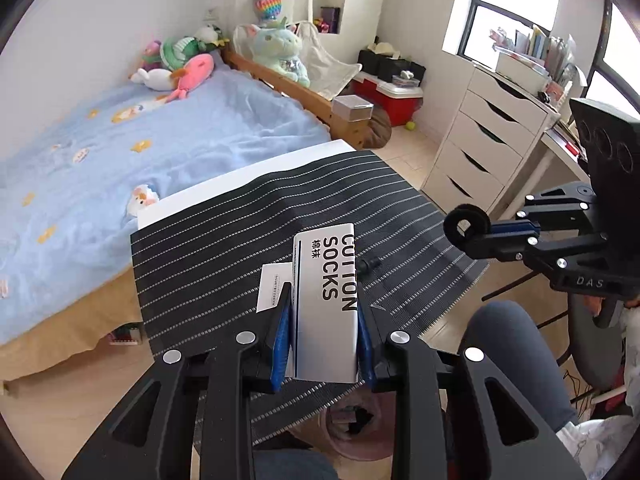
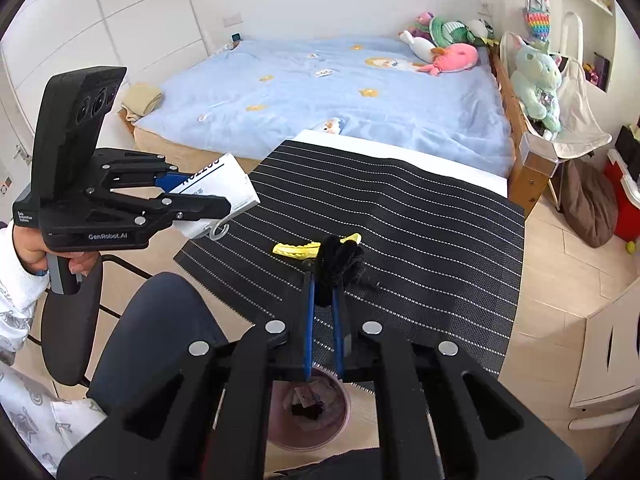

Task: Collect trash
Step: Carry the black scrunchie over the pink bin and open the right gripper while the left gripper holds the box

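At lower centre of the left wrist view, the left gripper (image 1: 324,344) has its blue-padded fingers (image 1: 280,344) clamped on both sides of a white rectangular cardboard sock box (image 1: 326,308), above the black pinstriped mat on the bench (image 1: 224,240). In the right wrist view, the right gripper (image 2: 325,280) pinches a fuzzy black hair tie (image 2: 338,262); a yellow crinkled wrapper (image 2: 294,249) lies just behind it.

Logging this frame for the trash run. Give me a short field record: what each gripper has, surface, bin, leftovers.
left gripper: shut on sock box
right gripper: shut on black fuzzy loop
surface: striped mat, beside the bed
bin: on the floor below the mat's near edge, scraps inside
leftovers: yellow wrapper on the mat
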`<state>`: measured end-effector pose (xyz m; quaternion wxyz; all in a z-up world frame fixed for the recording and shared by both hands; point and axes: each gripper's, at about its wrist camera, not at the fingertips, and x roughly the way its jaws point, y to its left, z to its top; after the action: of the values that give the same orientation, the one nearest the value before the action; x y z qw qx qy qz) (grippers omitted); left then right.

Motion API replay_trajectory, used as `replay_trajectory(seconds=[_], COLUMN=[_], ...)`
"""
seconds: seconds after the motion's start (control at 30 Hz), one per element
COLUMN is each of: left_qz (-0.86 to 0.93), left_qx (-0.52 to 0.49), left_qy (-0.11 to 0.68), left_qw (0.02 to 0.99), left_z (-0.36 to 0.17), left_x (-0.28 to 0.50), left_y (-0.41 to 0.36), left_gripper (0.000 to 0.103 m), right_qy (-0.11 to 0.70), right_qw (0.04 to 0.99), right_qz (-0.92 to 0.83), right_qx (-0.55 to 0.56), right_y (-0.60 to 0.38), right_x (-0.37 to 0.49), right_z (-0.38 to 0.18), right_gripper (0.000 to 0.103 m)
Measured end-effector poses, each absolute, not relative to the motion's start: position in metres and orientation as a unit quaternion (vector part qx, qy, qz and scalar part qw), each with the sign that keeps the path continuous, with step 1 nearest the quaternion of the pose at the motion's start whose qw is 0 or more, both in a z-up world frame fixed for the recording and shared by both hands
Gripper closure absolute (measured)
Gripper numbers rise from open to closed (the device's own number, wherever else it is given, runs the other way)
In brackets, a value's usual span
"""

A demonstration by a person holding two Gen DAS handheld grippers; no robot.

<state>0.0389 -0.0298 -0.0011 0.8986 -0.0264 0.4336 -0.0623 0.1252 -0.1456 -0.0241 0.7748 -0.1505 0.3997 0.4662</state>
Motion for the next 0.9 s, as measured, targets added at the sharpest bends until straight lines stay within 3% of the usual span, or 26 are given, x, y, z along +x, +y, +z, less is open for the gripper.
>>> replay_trajectory(seconds=[0.77,0.87,0.9], left_qz=[-0.085,-0.083,-0.082], left_qx=[-0.048,-0.051,-0.051], left_qy=[0.413,0.413,0.414], left_qw=[0.906,0.905,0.905], left_z=[-0.004,-0.004,-0.004], left_x=[-0.049,-0.054,-0.056], left_y=[-0.076,-0.076,-0.075], left_gripper=[0.076,0.076,0.076], right_qy=[0.415,0.429,0.43], right_qw=[0.75,0.739,0.74], right_qz=[0.485,0.491,0.489], right_qx=[-0.17,-0.169,-0.168], right_y=[-0.177,-0.178,-0.179], right_x=[0.038,0.032,0.032], right_z=[-0.042,-0.052,-0.053], right_gripper=[0.095,0.089,0.071])
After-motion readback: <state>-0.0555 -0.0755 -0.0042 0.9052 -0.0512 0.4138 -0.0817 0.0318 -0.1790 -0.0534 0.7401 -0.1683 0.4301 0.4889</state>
